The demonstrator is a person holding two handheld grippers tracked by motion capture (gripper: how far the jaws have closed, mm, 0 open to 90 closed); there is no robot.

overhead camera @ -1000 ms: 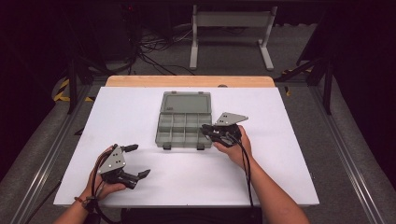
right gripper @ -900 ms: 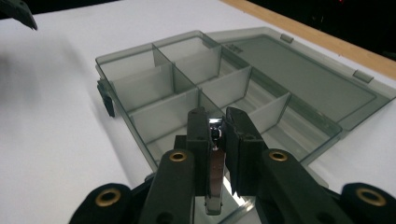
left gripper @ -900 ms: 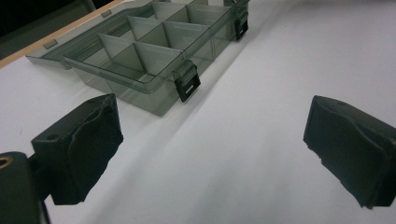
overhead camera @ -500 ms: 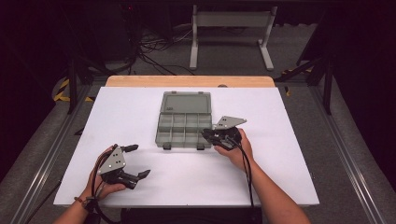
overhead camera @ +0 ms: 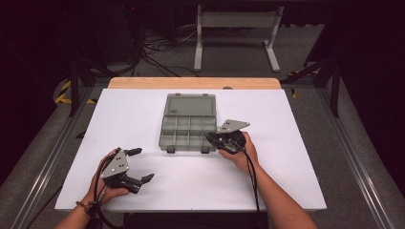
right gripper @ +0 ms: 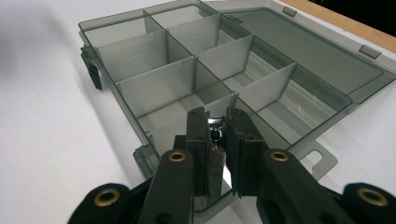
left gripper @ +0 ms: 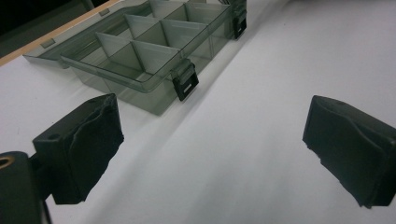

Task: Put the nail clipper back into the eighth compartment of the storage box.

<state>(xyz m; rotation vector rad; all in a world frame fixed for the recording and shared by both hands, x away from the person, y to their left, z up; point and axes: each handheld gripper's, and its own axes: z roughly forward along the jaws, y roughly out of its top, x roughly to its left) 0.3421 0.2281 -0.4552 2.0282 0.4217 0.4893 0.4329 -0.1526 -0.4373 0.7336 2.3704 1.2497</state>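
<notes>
You are holding a small shiny metal part in your nearly closed right gripper over the smoky transparent plastic compartment box at its 4 o'clock corner, your left gripper is idling wide and empty, and the next move, I judge, is lowering and releasing into that compartment.

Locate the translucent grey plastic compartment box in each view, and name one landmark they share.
High view: translucent grey plastic compartment box at table centre, lid open away from the person.
Left gripper view: upper left, beyond the open jaws.
Right gripper view: centre, just past the jaws.
Shared landmark: black front latch.

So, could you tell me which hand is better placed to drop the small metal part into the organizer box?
Right: the right gripper already pinches the small metal part over the organizer box; the left gripper rests open, apart from it.
</notes>
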